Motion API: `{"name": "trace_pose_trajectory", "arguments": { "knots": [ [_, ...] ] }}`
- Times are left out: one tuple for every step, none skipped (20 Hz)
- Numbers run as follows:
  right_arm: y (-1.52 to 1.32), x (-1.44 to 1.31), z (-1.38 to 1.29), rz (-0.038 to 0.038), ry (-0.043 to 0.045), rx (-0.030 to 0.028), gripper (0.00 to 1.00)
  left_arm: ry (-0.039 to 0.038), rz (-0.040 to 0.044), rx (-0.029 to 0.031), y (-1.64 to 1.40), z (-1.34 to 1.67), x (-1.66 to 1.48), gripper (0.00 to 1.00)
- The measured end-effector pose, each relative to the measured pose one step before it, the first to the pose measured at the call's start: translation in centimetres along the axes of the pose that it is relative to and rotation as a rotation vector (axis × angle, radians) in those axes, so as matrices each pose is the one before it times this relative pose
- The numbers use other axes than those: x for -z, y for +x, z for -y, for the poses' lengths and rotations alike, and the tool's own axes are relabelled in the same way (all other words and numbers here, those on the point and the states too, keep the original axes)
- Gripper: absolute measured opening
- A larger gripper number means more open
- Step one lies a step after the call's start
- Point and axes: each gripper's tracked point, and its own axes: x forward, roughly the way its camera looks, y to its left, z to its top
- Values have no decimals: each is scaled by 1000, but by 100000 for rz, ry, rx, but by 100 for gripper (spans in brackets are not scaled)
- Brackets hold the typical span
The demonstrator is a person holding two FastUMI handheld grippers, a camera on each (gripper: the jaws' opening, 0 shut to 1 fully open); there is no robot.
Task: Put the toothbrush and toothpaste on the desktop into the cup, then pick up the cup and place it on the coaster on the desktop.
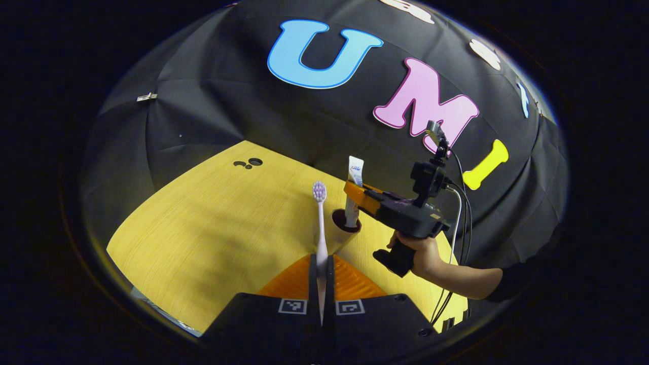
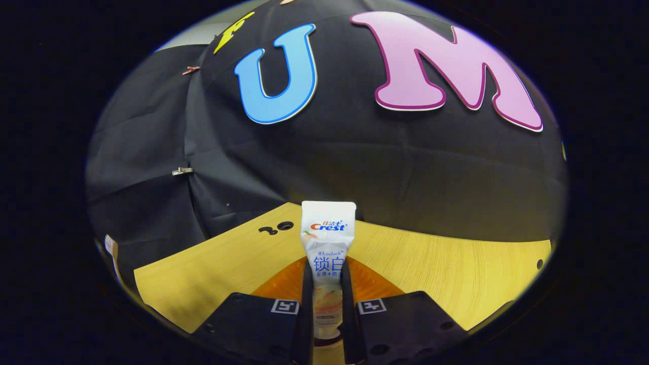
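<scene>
Left gripper [image 1: 321, 284] pinches toothbrush [image 1: 320, 223] upright; right gripper [image 2: 327, 304] clamps toothpaste tube [image 2: 327, 243] between jaws. Risk: thin handle pivots, slips.

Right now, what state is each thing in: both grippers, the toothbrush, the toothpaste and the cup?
Left gripper: shut on the toothbrush.
Toothbrush: upright, bristle end up, off the desk.
Right gripper: shut on the toothpaste.
Toothpaste: upright, flat crimped end up, lower end at the cup's mouth.
Cup: dark rim showing past the toothbrush, standing on the desk.
</scene>
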Motion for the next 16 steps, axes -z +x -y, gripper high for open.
{"name": "trace_pose_trajectory", "arguments": {
  "knots": [
    [-59,620,-94,-1026,-499,-599,28,-512,-388,12,148,-10,302,6],
    [94,659,-10,-808,-440,283,30,-20,-236,-97,93,-48,224,6],
    [-144,691,32,-755,321,119,31,294,-442,164,90,-35,269,6],
    [37,863,-154,-1698,1375,-402,27,595,-521,415,75,119,259,6],
    [-365,599,-66,-1721,1800,-352,34,734,-1277,930,219,173,523,6],
    [-344,529,20,-1389,1531,-307,41,868,-896,202,103,84,250,6],
    [-276,-15,-12,-59,1245,-485,59,825,-241,197,176,89,233,6],
    [-497,-289,-124,352,766,-859,67,338,320,474,238,201,22,6],
    [-762,-370,130,488,9,4,82,-104,740,501,270,273,-45,6],
    [-689,-384,256,847,-210,130,95,-517,1111,603,286,271,-208,6],
    [-844,-523,280,1316,-40,341,99,-683,1243,962,294,308,-237,6],
    [-640,-586,342,1115,40,429,99,-622,1109,819,328,293,-449,6],
    [-828,-583,362,910,248,400,98,-464,1332,851,355,290,-276,6],
    [-827,-525,495,944,272,692,99,-381,1579,901,237,254,-633,11],
    [-911,-464,574,896,598,1026,99,-186,1687,956,326,232,-584,6],
    [-761,-519,561,931,852,937,98,-6,1895,925,318,273,-823,6]
  ]
}}
